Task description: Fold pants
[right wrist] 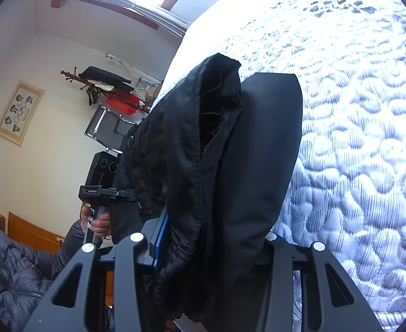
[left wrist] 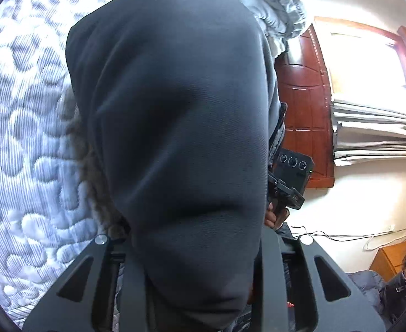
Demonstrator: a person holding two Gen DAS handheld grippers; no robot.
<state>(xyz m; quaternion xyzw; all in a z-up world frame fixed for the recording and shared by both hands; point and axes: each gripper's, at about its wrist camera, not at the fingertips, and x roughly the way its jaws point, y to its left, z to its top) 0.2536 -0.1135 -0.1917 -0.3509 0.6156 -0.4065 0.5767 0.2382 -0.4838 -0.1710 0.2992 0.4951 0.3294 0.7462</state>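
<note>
Both grippers hold the pants (left wrist: 172, 127) up above the mattress (left wrist: 23, 144), each clamped on a bunch of the dark cloth. From the left wrist, the left gripper (left wrist: 194, 276) has its jaws drawn in close on a smooth, charcoal fold that drapes straight over the fingers and fills the middle of the view; the fingertips are hidden under it. From the right wrist, the right gripper (right wrist: 203, 271) is likewise closed on the pants, here a thicker wad with a seamed edge and a fuzzy black lining turned outward, hanging between the fingers and rising ahead of them. The cloth hangs clear of the quilted white and blue mattress, which lies behind it in both views. The right gripper also shows from the left wrist, at the right edge of the pants, with bare fingers of the right hand (left wrist: 274, 215) wrapped round its handle. The left hand (right wrist: 97, 221) grips its own handle in a fist, seen from the right wrist, arm in a grey puffer sleeve (right wrist: 15, 271). A framed picture (right wrist: 19, 112) on the wall carries figures and small print too blurred to read; no brand or label can be made out on the pants or tools. A red-brown door (left wrist: 305, 105) and a curtained window (left wrist: 368, 69) stand beyond.
</note>
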